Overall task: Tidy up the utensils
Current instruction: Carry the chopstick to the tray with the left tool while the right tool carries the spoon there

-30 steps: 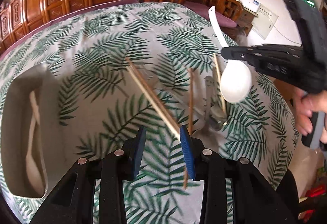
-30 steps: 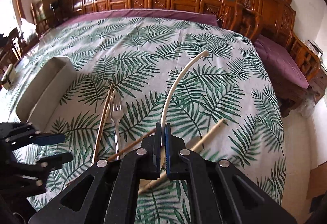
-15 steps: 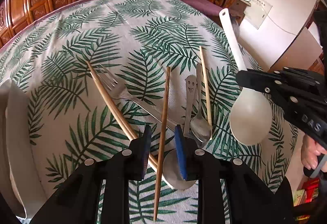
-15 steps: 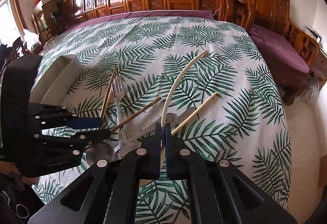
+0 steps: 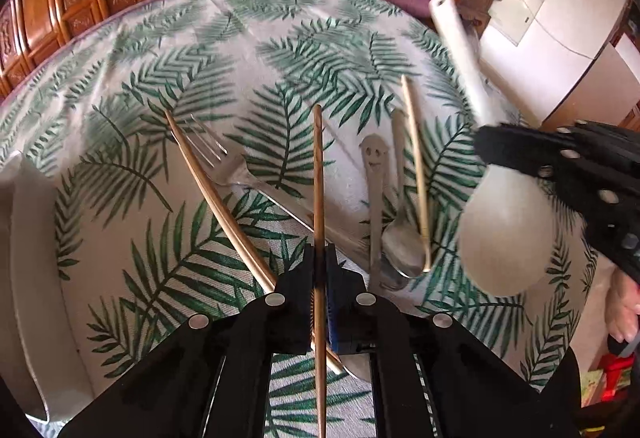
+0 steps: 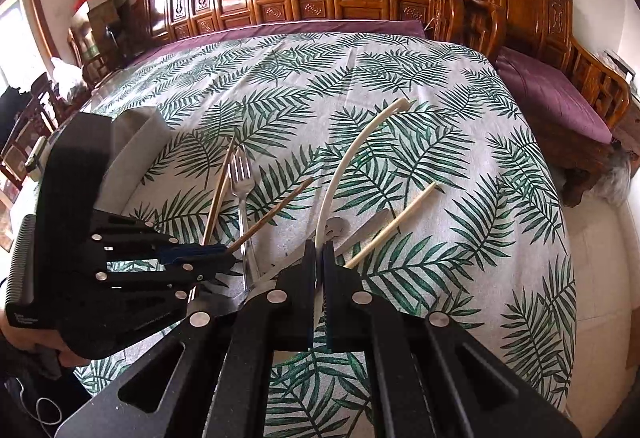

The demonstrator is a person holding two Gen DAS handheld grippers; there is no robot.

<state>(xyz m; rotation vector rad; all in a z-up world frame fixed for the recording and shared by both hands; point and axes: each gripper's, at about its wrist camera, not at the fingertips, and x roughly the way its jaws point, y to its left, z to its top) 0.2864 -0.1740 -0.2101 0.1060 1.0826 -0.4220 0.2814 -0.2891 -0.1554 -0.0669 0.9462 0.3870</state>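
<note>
Left gripper (image 5: 319,270), bottom centre: jaws closed on dark brown wooden chopstick (image 5: 318,174). Right gripper (image 6: 319,258): jaws pinching white plastic rice paddle (image 6: 352,158). Mid-frame, bench (image 5: 248,38) holds steel fork (image 5: 224,166), spoons, two pale chopsticks. Grey tray (image 5: 36,278), left edge; contents probably hidden. Sorting mostly remains.

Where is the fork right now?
The fork lies flat on the leaf-print tablecloth, left of centre in the left wrist view, between the pale chopstick and the dark chopstick.
</note>
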